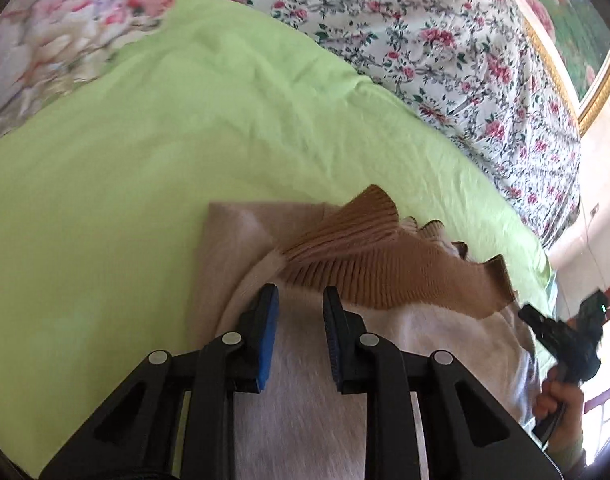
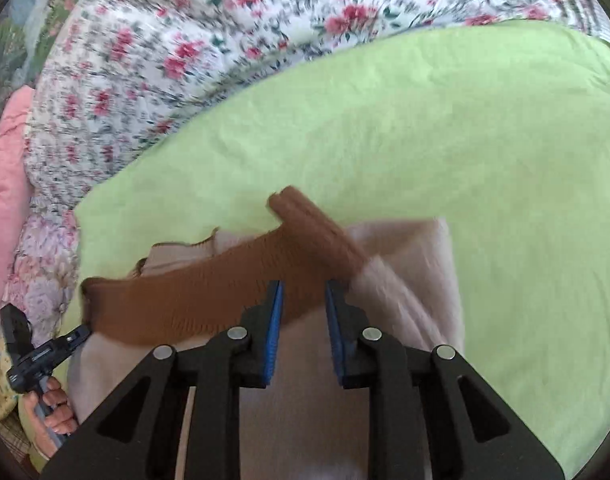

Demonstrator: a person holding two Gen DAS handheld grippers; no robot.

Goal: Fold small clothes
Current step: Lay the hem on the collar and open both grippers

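Blue-padded left claw (image 1: pixel 299 300) hovers released, jaws apart, over the cream sweater (image 1: pixel 305 400) on the green sheet (image 1: pixel 145 160) of the bed. Right claw (image 2: pixel 303 296) likewise spread, nothing between its pads, just above the brown ribbed hem (image 2: pixel 193 300) (blurred). Judged step: mid-fold, hem and one side already turned in. Next move likely calls for both claws to pinch an edge and carry it across. Left view alone shows a framed picture (image 1: pixel 565 32); right view alone shows a pink quilt (image 2: pixel 5 184) beside the floral duvet (image 2: pixel 165 60).
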